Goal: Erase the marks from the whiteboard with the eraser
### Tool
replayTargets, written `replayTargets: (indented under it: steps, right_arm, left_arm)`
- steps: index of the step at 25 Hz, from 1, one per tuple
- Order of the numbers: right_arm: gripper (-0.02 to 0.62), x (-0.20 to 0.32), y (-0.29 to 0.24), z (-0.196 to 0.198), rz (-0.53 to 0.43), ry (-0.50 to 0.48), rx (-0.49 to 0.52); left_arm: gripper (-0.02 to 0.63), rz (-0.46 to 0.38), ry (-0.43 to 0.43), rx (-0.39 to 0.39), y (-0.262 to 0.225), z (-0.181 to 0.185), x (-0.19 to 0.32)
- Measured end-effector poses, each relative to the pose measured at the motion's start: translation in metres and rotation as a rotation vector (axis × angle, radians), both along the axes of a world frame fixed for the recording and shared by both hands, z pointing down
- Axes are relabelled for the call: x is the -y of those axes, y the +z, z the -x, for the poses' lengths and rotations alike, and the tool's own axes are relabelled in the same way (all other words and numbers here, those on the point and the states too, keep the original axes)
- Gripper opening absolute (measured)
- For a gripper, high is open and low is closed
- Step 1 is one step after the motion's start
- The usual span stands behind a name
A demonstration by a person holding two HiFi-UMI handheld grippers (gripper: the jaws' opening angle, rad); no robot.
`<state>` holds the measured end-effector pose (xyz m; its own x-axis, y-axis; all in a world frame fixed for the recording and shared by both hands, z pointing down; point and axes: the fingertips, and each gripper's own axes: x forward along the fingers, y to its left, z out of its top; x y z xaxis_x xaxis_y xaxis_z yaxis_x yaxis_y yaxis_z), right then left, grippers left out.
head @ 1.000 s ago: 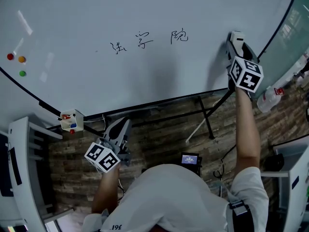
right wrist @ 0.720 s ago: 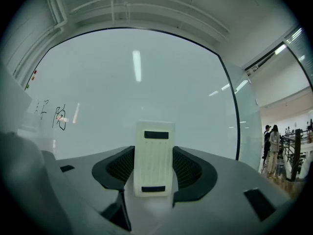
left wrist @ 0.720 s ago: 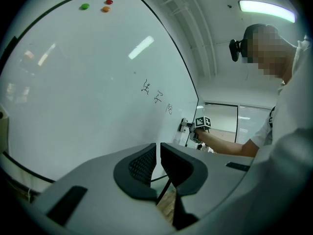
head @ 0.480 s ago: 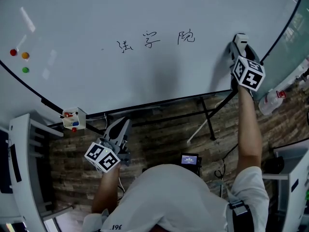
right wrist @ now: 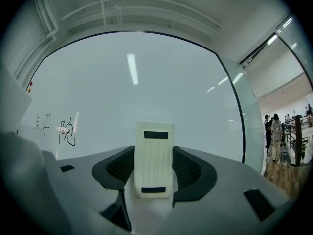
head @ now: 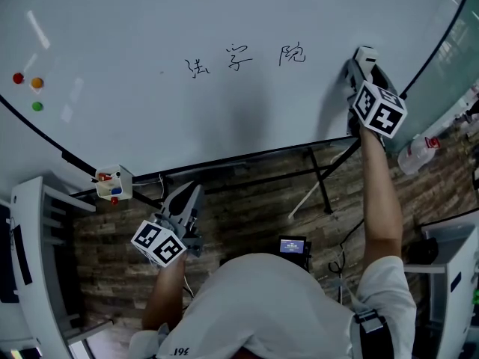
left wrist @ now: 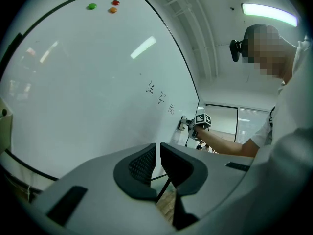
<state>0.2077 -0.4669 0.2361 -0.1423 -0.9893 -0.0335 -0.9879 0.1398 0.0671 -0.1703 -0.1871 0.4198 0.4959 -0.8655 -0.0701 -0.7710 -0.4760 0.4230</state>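
Observation:
The whiteboard (head: 150,21) carries three handwritten black characters (head: 239,57) near its middle; the right gripper view shows those characters (right wrist: 66,130) at the left. My right gripper (head: 364,60) is shut on a white eraser (right wrist: 154,159) and holds it up at the board, to the right of the marks; the eraser (head: 365,54) tip shows at the board surface. My left gripper (head: 188,197) hangs low below the board's bottom edge, jaws shut with nothing between them (left wrist: 158,163).
Three small magnets, red, orange and green (head: 28,90), stick to the board's left part. A small tray with markers (head: 112,184) hangs at the board's lower edge. A white frame (head: 34,260) stands at the left, a plastic bottle (head: 418,149) at the right.
The right gripper with the eraser has shifted slightly along the board's right part. The left gripper has stayed where it was.

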Motion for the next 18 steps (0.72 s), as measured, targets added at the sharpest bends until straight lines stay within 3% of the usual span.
replayTargets:
  steps: [18]
  right_arm:
    - [0.258, -0.030, -0.005, 0.104, -0.041, -0.093, -0.002]
  left_arm:
    - [0.018, -0.001, 0.024, -0.014, 0.005, 0.031, -0.003]
